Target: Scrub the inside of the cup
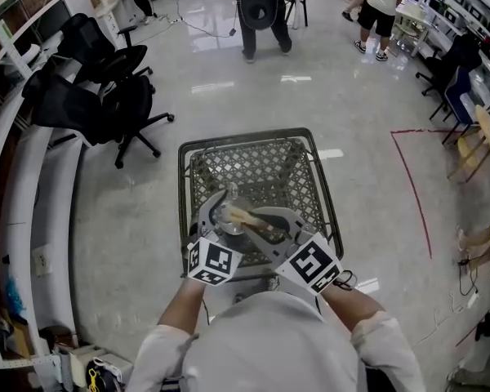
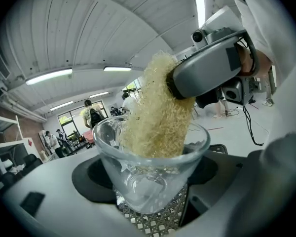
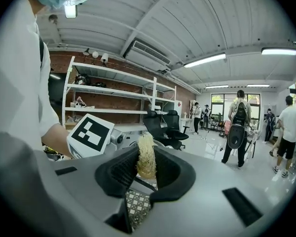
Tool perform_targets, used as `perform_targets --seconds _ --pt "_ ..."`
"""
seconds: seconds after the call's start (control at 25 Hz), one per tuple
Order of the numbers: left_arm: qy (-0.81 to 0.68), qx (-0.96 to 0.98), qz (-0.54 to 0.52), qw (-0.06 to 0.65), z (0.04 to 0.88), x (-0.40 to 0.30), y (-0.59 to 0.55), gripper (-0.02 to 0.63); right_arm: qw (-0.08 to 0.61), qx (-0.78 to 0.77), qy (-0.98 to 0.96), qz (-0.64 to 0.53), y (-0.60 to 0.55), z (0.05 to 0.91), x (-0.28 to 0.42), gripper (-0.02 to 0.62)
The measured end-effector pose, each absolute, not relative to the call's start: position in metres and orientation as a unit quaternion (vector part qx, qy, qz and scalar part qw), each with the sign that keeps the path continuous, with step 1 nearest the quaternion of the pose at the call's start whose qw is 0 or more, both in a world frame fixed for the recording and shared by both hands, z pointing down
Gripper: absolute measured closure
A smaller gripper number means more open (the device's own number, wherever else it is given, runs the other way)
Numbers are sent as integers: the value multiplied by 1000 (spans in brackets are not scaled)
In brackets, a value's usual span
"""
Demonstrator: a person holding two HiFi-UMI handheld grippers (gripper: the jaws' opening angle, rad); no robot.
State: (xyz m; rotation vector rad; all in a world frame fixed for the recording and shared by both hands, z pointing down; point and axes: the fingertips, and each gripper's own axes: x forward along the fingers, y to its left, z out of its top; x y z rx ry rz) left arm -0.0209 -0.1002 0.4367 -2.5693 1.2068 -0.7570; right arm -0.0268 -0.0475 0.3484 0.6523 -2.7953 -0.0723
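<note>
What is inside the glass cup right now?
The lower end of a tan loofah scrubber, gripped by the right tongs. It hides the cup's far inner wall; nothing else shows through the glass.

Wire cart (image 1: 182, 207), centre, standing on a glossy grey floor (image 1: 253, 96). Black office chairs (image 1: 106, 96) at 10 o'clock, beside white shelving (image 1: 12, 31). Red tape line (image 1: 412, 190) on the floor at 3 o'clock. One person (image 1: 261, 11) at 12 o'clock, another person (image 1: 380, 2) at 1 o'clock.

Bright ceiling tubes (image 2: 49, 76) light everything evenly, glare streaks the floor (image 1: 216, 37), and both gripper views bulge, dark-cornered.
</note>
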Motion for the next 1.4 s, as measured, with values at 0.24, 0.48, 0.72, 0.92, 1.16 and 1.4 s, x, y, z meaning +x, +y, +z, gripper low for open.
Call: perform_targets --seconds 0.24,0.48,0.72,0.92,1.16,1.4 --pt "404 -872 -259 97 441 -19 -96 215 151 198 -968 -7 -41 355 -41 509" --pt "410 -871 -256 85 446 -21 -91 215 170 216 -961 -26 -57 358 -42 509" --pt "412 -868 -261 93 445 -20 -92 215 191 219 -957 -21 -57 364 -32 509" --pt "411 -871 -255 86 447 -23 -94 215 177 187 -966 7 -43 364 -43 509" --pt "404 -876 -251 77 450 -16 -89 215 163 198 -966 4 -57 357 -44 509" --pt "402 -873 -261 90 450 -13 -89 215 187 212 -959 3 -65 365 -24 509"
